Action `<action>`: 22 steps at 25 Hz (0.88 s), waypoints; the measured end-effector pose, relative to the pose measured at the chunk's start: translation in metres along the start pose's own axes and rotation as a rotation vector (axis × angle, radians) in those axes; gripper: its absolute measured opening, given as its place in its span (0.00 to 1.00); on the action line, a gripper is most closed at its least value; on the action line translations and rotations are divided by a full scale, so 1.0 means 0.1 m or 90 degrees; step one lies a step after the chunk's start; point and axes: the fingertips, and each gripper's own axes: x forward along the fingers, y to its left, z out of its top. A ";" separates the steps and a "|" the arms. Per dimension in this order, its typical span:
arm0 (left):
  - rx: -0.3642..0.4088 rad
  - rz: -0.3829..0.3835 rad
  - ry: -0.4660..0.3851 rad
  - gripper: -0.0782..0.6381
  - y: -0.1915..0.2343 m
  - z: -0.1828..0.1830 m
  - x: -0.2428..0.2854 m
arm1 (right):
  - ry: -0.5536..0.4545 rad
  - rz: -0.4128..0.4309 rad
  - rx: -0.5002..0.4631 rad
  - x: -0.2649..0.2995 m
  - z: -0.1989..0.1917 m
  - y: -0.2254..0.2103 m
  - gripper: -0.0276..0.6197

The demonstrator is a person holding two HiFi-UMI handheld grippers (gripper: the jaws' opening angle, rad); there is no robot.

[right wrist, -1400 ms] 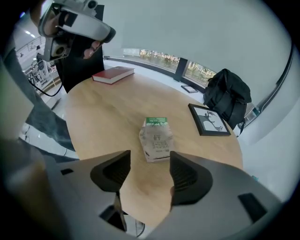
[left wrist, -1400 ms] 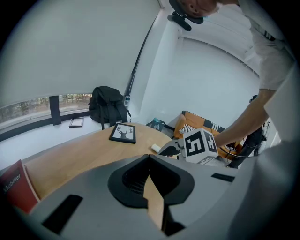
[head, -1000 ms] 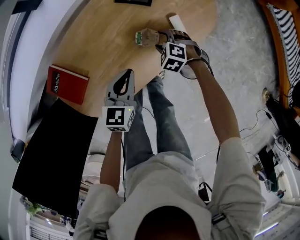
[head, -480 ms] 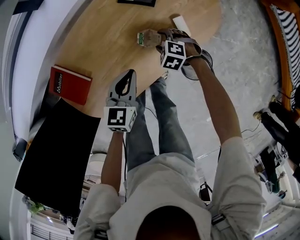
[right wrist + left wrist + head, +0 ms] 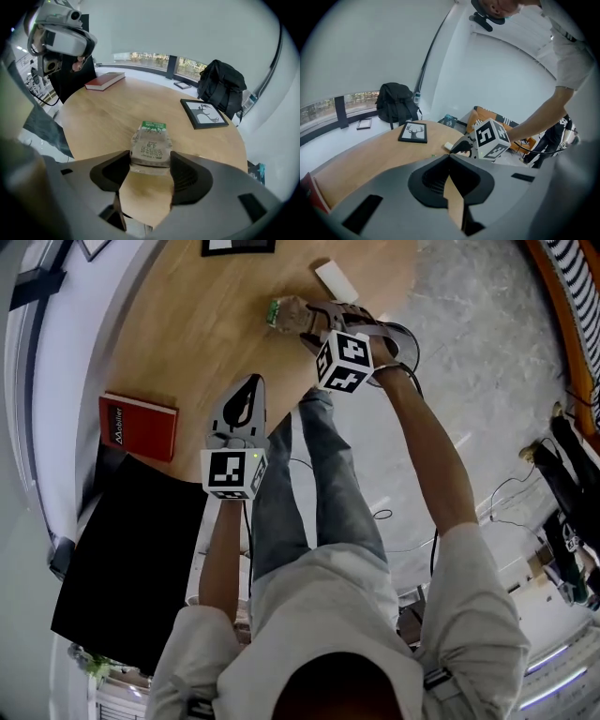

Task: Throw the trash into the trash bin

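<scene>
1. The right tool (image 5: 150, 160) pinches a crumpled brown carton (image 5: 151, 143) with a green band at its far end. Both pads touch the carton's sides, and the jaws have just closed a little further on it.
2. The carton is over the round wooden counter (image 5: 93, 117), near the edge closest to the person. Whether it rests on the wood or hangs just clear of it cannot be told.
3. The left tool (image 5: 449, 161) is pressed together with nothing between its jaws. It is held over the counter's near edge, well apart from the carton.
4. The step in hand appears to be the pick-up: the trash is gripped but not yet carried off.
5. No trash bin can be picked out in any view. The next move therefore likely calls for lifting the carton clear, turning away from the counter to find the bin, and spreading the jaws only above its opening.
6. Writing: the carton's front shows what looks like "4.0", and its other print is too blurred to read. A red book (image 5: 138, 426) on the counter bears white lettering that seems to read "Mobilier".
</scene>
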 end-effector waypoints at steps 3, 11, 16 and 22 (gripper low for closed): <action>0.021 -0.032 0.007 0.13 -0.17 0.03 0.12 | -0.002 -0.020 0.055 -0.15 -0.22 0.05 0.48; 0.083 -0.134 0.030 0.13 -0.83 0.05 0.44 | 0.006 -0.081 0.198 -0.73 -1.05 0.38 0.48; 0.113 -0.188 0.045 0.13 -1.25 -0.01 0.64 | 0.042 -0.102 0.264 -0.97 -1.71 0.66 0.48; 0.149 -0.245 0.075 0.13 -1.64 -0.16 0.79 | 0.067 -0.121 0.358 -1.05 -2.25 0.94 0.48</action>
